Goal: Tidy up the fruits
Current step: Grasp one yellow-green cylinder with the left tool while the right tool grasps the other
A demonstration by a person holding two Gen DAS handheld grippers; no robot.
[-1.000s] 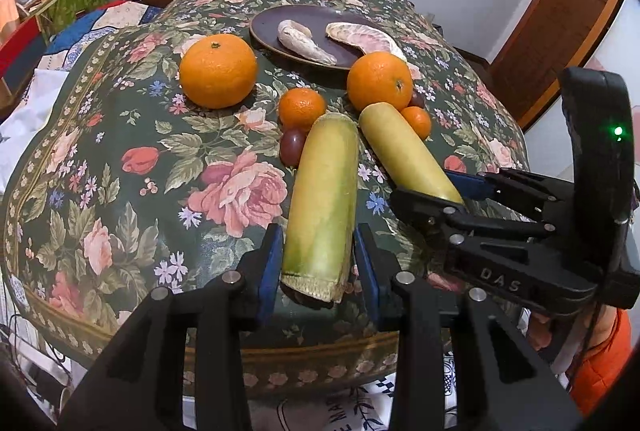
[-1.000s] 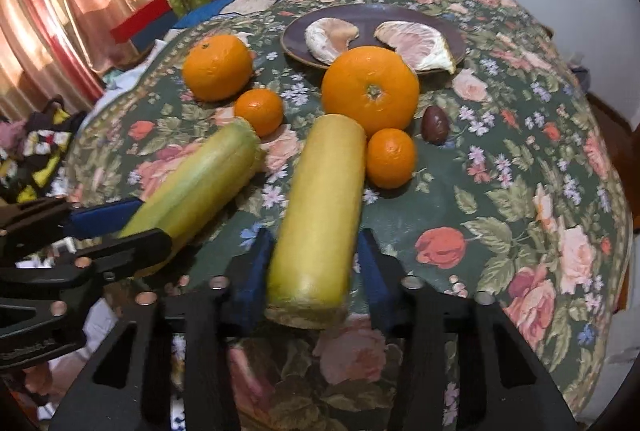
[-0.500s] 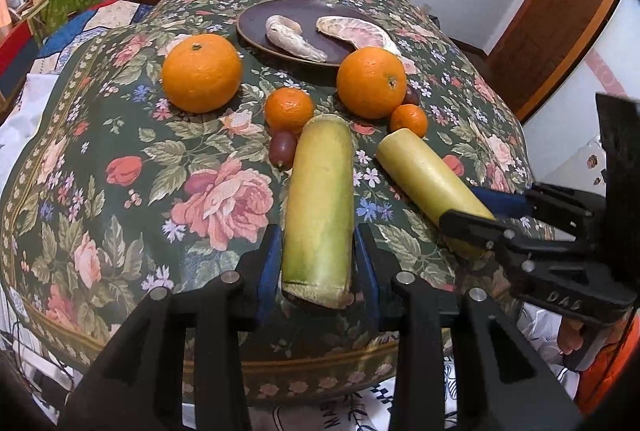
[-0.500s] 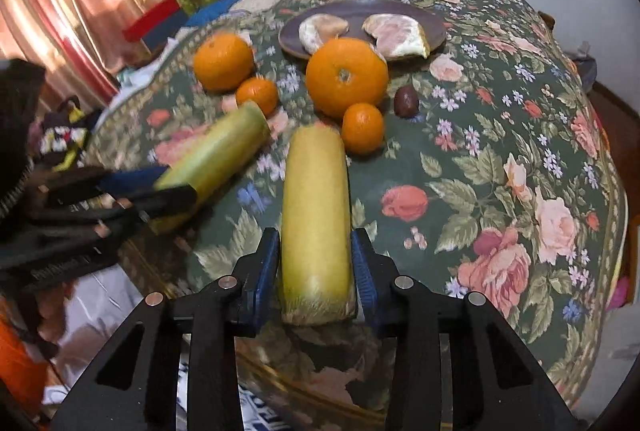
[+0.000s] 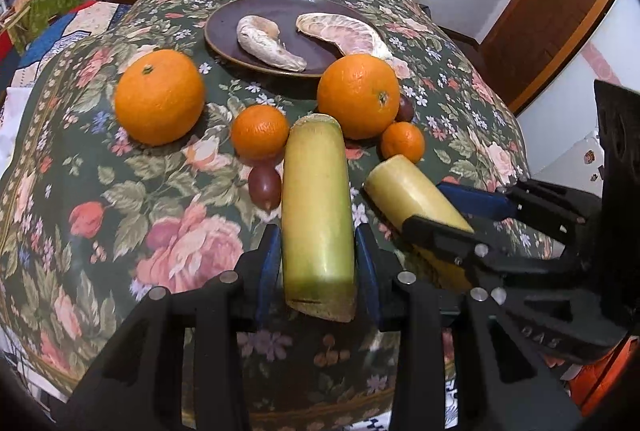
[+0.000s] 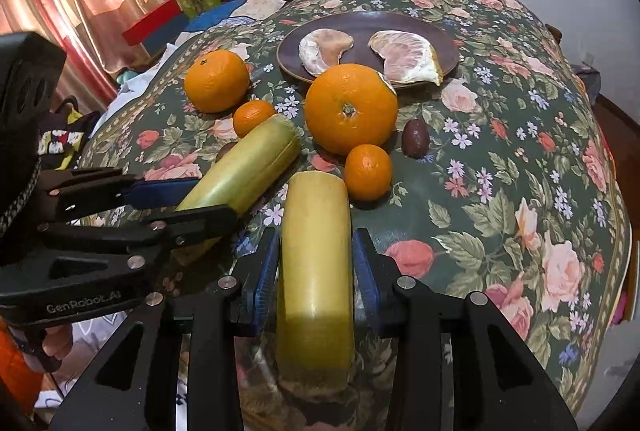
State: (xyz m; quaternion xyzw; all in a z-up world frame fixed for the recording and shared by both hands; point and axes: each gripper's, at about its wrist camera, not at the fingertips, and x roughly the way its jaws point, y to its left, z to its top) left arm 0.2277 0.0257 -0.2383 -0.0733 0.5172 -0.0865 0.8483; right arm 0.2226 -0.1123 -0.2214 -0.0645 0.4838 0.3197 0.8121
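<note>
Tongs side by side, angled down over floral tabletop (image 5: 168, 231): left tongs (image 5: 316, 263) clamping greenish stalk (image 5: 316, 207), right tongs (image 6: 316, 263) clamping yellow stalk (image 6: 316, 251).

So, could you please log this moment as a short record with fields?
surface: floral tablecloth
left gripper: shut on greenish-yellow stalk piece
right gripper: shut on yellow stalk piece
plate: two peeled pomelo segments
loose fruit: two large oranges, two small oranges, dark oval fruits
</note>
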